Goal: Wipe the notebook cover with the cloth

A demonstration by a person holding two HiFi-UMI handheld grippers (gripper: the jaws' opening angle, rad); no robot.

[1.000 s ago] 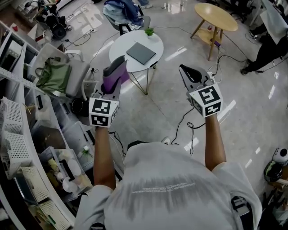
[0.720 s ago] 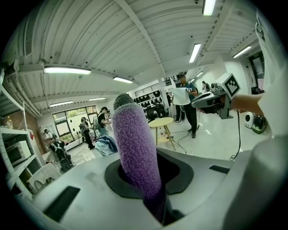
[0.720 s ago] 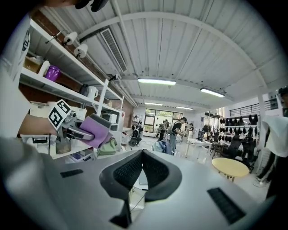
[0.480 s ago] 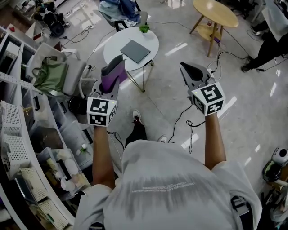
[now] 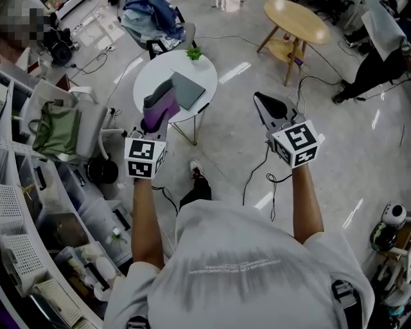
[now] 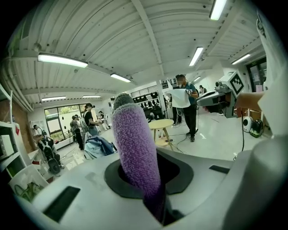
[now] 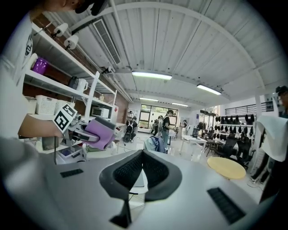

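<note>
A grey notebook [image 5: 188,88] lies flat on a round white table [image 5: 154,74]. My left gripper [image 5: 149,127] is shut on a purple cloth [image 5: 158,110], which sticks out past the jaws and, in the head view, overlaps the table's near edge just left of the notebook. In the left gripper view the cloth [image 6: 132,143] stands up from the closed jaws of the left gripper [image 6: 155,197]. My right gripper [image 5: 260,98] hangs over the floor to the right of the table, shut and holding nothing; in its own view the right gripper [image 7: 141,155] has its black pads meeting.
A small green plant [image 5: 194,53] sits at the table's far edge. A chair with blue clothes [image 5: 151,19] stands behind, a round wooden table [image 5: 297,22] at the back right. Shelving and bins [image 5: 26,212] line the left. Cables [image 5: 257,173] trail across the floor. A person [image 5: 379,58] stands far right.
The white table and notebook have drawn nearer; the cloth in my left gripper now overlaps the table's edge. Both grippers keep their pose and grip.
</note>
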